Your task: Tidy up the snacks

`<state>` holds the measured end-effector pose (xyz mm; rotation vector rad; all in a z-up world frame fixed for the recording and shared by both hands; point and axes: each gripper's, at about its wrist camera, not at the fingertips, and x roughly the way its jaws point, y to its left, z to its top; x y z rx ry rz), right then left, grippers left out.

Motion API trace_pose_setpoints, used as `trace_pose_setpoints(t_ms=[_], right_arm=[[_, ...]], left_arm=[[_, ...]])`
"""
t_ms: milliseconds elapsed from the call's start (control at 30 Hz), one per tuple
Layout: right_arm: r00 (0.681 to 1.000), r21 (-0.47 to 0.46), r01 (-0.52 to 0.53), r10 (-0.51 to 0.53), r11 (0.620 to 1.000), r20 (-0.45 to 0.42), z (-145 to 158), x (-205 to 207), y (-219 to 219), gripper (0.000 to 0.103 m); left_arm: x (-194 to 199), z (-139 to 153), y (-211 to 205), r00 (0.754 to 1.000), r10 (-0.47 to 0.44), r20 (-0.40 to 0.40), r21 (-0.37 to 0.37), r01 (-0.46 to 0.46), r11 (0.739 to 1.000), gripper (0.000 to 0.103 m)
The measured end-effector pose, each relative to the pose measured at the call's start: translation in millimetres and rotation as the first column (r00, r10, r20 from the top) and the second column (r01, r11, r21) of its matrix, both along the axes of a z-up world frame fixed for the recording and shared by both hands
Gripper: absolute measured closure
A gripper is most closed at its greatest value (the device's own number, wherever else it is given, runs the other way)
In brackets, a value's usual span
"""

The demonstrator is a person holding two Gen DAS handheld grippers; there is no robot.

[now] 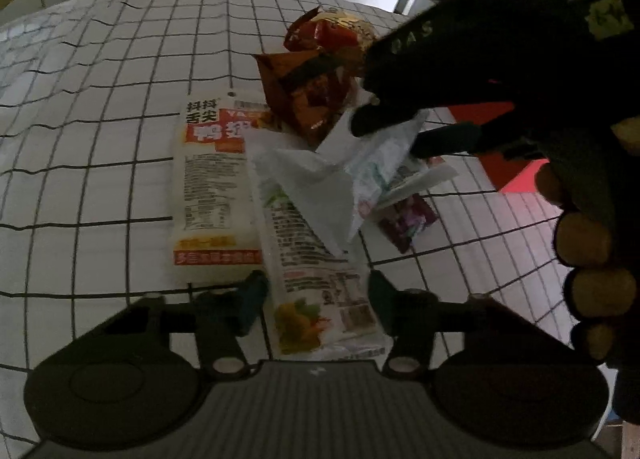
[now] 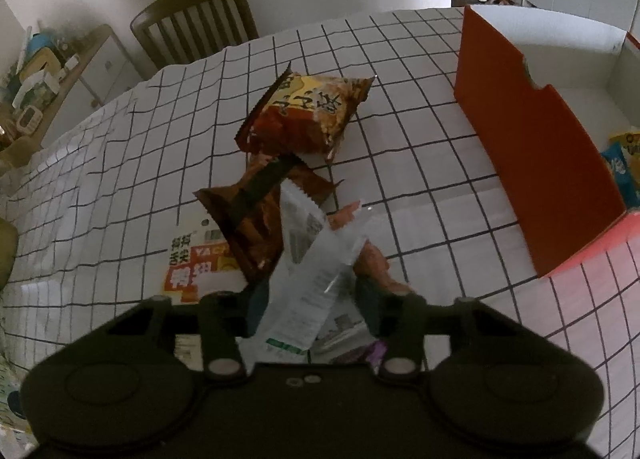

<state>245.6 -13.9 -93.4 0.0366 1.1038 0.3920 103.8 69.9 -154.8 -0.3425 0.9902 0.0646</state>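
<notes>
Left wrist view first: we see our left gripper (image 1: 316,303) low over the desk (image 1: 100,163), which wears a white cloth with a black grid. Its two dark fingers sit on either side of a long white snack pack with green print (image 1: 316,259), pads against the edges, so we read it as clamped on that pack. Just left of it lies a cream-and-orange snack pack (image 1: 212,195), flat on the cloth and touching the first one along its side. Farther back sits a heap of crinkled red-brown packets (image 1: 312,91).

From the upper right, the right gripper (image 1: 390,133) reaches in, held by a hand (image 1: 592,259) whose fingers curl round the handle. Its dark fingers pinch a pale white-and-green wrapper (image 1: 384,163) — the wrapper is lifted clear of the cloth, with a small purple packet (image 1: 408,219) lying beneath it.

Right wrist view agrees: the pale wrapper stands up between the right gripper's fingers, which are closed on it. Beyond it lie a brown packet (image 2: 260,227) and a yellow-and-red bag (image 2: 312,111). At the right stands a red box (image 2: 532,163), white inside, with blue and yellow packets (image 2: 622,167) in its near corner — well apart from the heap. A wooden chair (image 2: 200,23) stands behind the desk.
</notes>
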Motion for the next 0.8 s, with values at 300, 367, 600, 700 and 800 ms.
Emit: trace_pose_setpoints(t_ms=[300, 367, 600, 700, 800], right_arm=[[1.000, 0.033, -0.004, 0.004, 0.999, 0.005, 2, -2, -9, 0.087], [1.000, 0.036, -0.007, 0.006, 0.999, 0.015, 5, -4, -13, 0.088], [0.999, 0.064, -0.015, 0.012, 0.998, 0.045, 20, -13, -37, 0.089], [0.998, 0.063, -0.035, 0.031, 0.997, 0.062, 26, -19, -50, 0.089], [0.996, 0.055, -0.053, 0.049, 0.997, 0.074, 31, -26, -63, 0.089]], left_arm=[[-3, 1, 3, 1.000, 0.020, 0.003, -0.025, -0.020, 0.999, 0.077], [-4, 1, 4, 1.000, 0.023, 0.003, -0.033, -0.023, 0.999, 0.078], [-6, 4, 5, 0.998, 0.055, -0.012, -0.038, -0.055, 0.998, 0.079], [-8, 8, 4, 0.998, 0.063, -0.007, -0.039, -0.063, 0.997, 0.082], [-10, 11, 3, 0.997, 0.072, -0.013, -0.046, -0.073, 0.996, 0.083]])
